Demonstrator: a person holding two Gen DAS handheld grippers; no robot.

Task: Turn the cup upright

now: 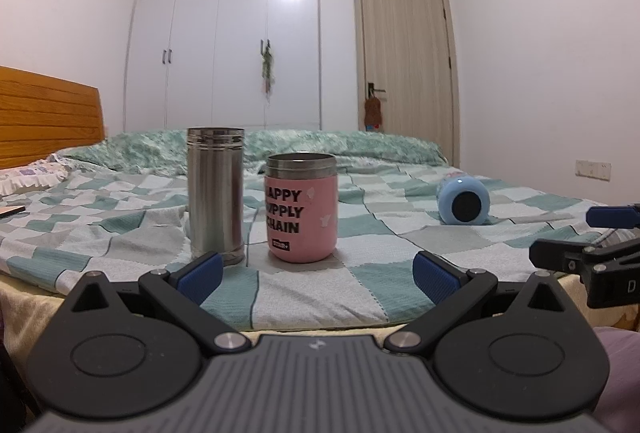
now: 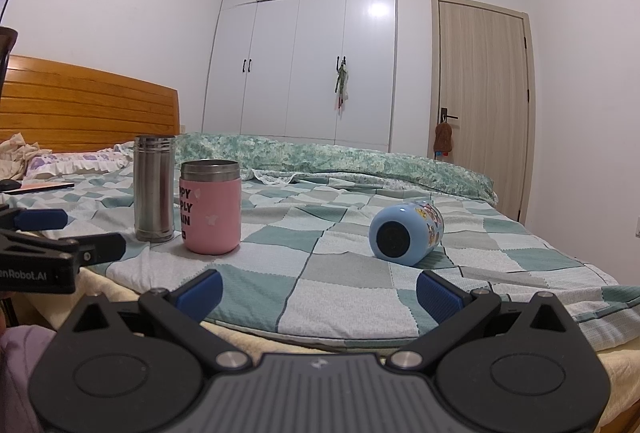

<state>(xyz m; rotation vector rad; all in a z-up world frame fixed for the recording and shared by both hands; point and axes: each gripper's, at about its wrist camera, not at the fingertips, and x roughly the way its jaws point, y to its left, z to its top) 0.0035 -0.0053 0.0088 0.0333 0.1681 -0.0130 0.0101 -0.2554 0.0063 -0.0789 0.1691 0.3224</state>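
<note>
A light blue cup (image 2: 406,235) with cartoon stickers lies on its side on the checked bedspread, its dark base facing me. It also shows in the left wrist view (image 1: 463,201) at the right. My right gripper (image 2: 318,291) is open and empty, at the bed's near edge, short of the blue cup. My left gripper (image 1: 318,273) is open and empty, in front of the pink cup (image 1: 301,208) and the steel flask (image 1: 216,193), which both stand upright.
The pink cup (image 2: 211,207) and steel flask (image 2: 154,189) stand left of the blue cup. A folded green quilt (image 2: 340,157) lies across the far side of the bed. A wooden headboard (image 2: 88,109) is at left; a wardrobe and door stand behind.
</note>
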